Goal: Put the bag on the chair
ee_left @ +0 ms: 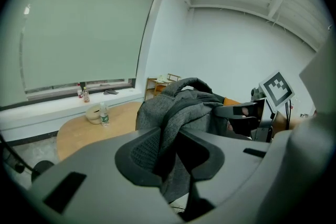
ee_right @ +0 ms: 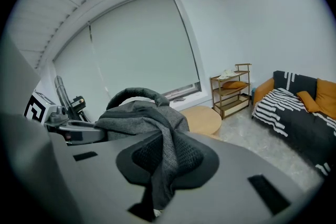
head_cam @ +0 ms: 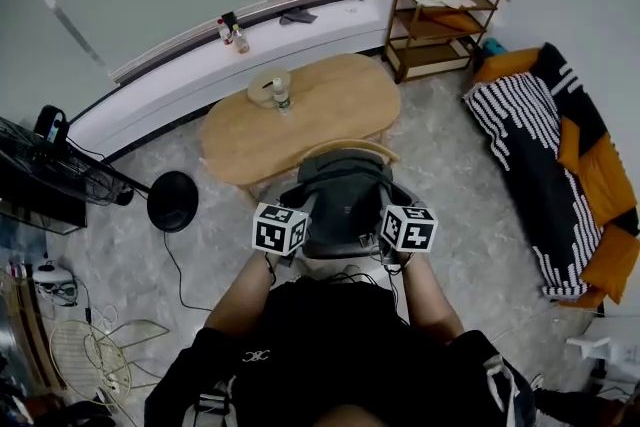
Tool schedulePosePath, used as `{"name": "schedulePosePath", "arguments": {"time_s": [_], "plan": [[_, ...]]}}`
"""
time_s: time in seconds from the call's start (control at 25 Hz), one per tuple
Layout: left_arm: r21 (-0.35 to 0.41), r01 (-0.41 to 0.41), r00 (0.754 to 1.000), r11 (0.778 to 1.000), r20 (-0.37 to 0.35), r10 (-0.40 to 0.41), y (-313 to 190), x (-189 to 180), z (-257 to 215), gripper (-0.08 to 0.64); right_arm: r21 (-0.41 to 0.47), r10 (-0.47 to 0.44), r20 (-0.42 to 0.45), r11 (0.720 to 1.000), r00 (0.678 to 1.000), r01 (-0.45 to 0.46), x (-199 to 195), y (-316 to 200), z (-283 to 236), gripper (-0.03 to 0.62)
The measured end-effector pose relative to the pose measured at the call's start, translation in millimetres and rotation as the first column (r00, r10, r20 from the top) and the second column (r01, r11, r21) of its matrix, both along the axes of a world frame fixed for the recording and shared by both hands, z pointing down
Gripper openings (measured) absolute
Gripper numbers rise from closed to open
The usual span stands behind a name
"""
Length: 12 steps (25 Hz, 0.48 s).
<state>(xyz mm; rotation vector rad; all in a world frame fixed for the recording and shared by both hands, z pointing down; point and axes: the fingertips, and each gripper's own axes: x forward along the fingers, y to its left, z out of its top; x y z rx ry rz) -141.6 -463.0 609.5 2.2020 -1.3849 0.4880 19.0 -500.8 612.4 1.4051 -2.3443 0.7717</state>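
A grey fabric bag [head_cam: 345, 200] hangs between my two grippers, over a wooden chair whose curved backrest [head_cam: 346, 147] shows just beyond it. My left gripper [head_cam: 296, 217] is shut on a grey strap of the bag [ee_left: 173, 128], which runs down between its jaws. My right gripper [head_cam: 392, 221] is shut on another strap [ee_right: 164, 155] on the bag's other side. The bag's body and top handle [ee_right: 134, 96] rise ahead of the right jaws. The chair's seat is hidden under the bag. Each gripper shows in the other's view: the right gripper [ee_left: 247, 110] and the left gripper [ee_right: 73, 131].
An oval wooden table [head_cam: 330, 110] stands right behind the chair, with a bottle [head_cam: 282, 98] and a bowl [head_cam: 267, 83] on it. A wooden shelf [head_cam: 440, 25] and a striped sofa [head_cam: 545, 150] are to the right. A fan base [head_cam: 172, 201] and cables lie at the left.
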Motion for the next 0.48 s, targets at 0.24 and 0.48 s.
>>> {"name": "schedulePosePath", "arguments": {"time_s": [0.24, 0.48], "plan": [[-0.086, -0.019, 1.0, 0.996, -0.005, 0.019, -18.8, -4.3, 45.0, 0.095, -0.072, 0.004, -0.039, 0.997, 0.999, -0.007, -4.4, -18.8, 39.9, 0.061], [-0.154, -0.044, 0.999, 0.987, 0.011, 0.047, -35.9, -1.6, 84.0, 0.098, -0.154, -0.001, -0.067, 0.988, 0.998, -0.01, -2.1, -38.5, 81.1, 0.061]]}}
